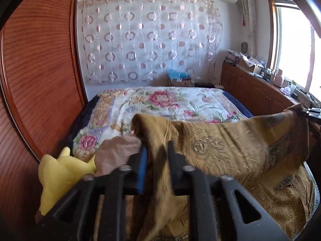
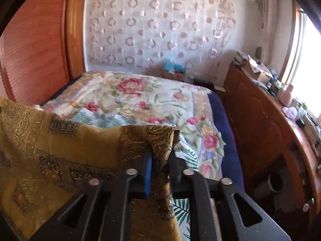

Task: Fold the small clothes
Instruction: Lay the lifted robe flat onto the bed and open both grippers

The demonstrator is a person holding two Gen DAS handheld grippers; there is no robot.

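Note:
A mustard-gold patterned cloth [image 1: 230,142] hangs stretched between my two grippers above the bed. My left gripper [image 1: 157,150] is shut on its left corner, with the fabric bunched between the jaws. My right gripper [image 2: 160,156] is shut on the other corner of the same cloth [image 2: 60,146], which drapes to the left and down. The right gripper's tips also show at the far right edge of the left wrist view [image 1: 311,112]. The lower part of the cloth lies on the bed [image 1: 280,200].
A floral quilt [image 1: 160,104] covers the bed. A yellow garment [image 1: 58,172] and a tan one [image 1: 116,152] lie at the left. A wooden wardrobe [image 1: 36,80] stands to the left; a cluttered wooden cabinet [image 2: 260,110] runs along the right under a window.

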